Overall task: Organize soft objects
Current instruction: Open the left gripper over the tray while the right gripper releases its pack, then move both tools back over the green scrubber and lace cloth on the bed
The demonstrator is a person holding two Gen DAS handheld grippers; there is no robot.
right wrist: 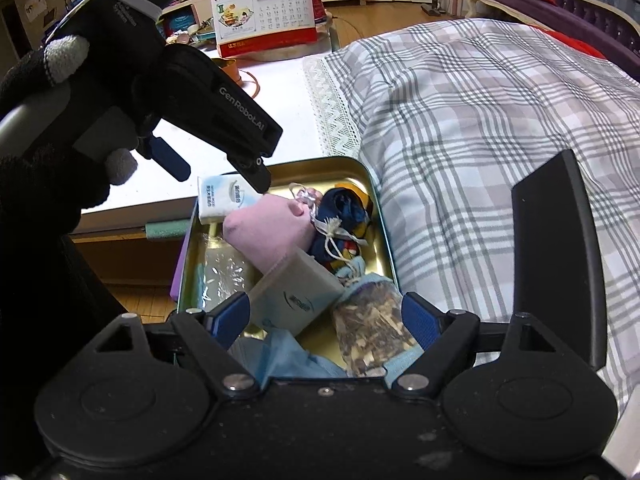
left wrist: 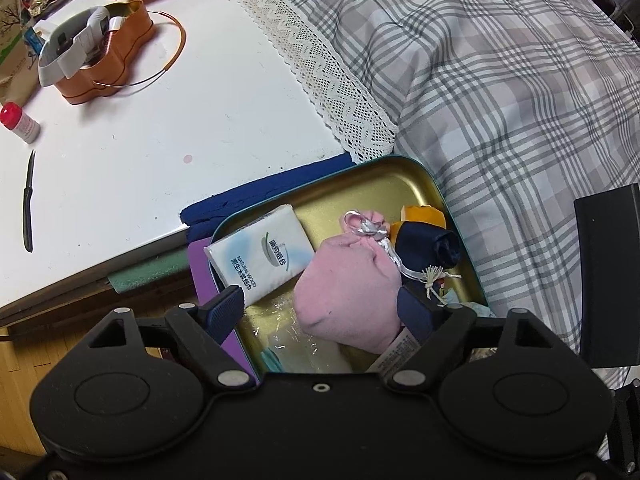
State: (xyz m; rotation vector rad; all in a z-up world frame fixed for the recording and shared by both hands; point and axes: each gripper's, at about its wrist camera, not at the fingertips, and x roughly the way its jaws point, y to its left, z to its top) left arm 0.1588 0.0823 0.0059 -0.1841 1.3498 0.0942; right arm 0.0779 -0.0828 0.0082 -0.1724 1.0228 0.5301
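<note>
A gold tin tray point(left wrist: 360, 178) point(right wrist: 352, 172) lies on the bed edge with soft things in it. Inside are a pink pouch point(left wrist: 344, 284) point(right wrist: 266, 230), a white tissue pack point(left wrist: 260, 254) point(right wrist: 218, 196), a navy and orange pouch point(left wrist: 434, 242) point(right wrist: 344, 210), a second tissue pack point(right wrist: 298, 296) and a clear sachet of dried herbs point(right wrist: 370, 320). My left gripper point(left wrist: 320, 306) is open, its fingers astride the pink pouch, just above it. My right gripper point(right wrist: 326, 320) is open over the near end of the tray, astride the tissue pack and sachet.
A checked blanket point(left wrist: 500, 80) point(right wrist: 480, 120) with a lace edge point(left wrist: 320, 68) covers the bed. A white table point(left wrist: 140, 140) holds an orange tin point(left wrist: 108, 52), a red-capped bottle point(left wrist: 18, 122) and a black knife point(left wrist: 28, 204). A desk calendar point(right wrist: 266, 16) stands behind.
</note>
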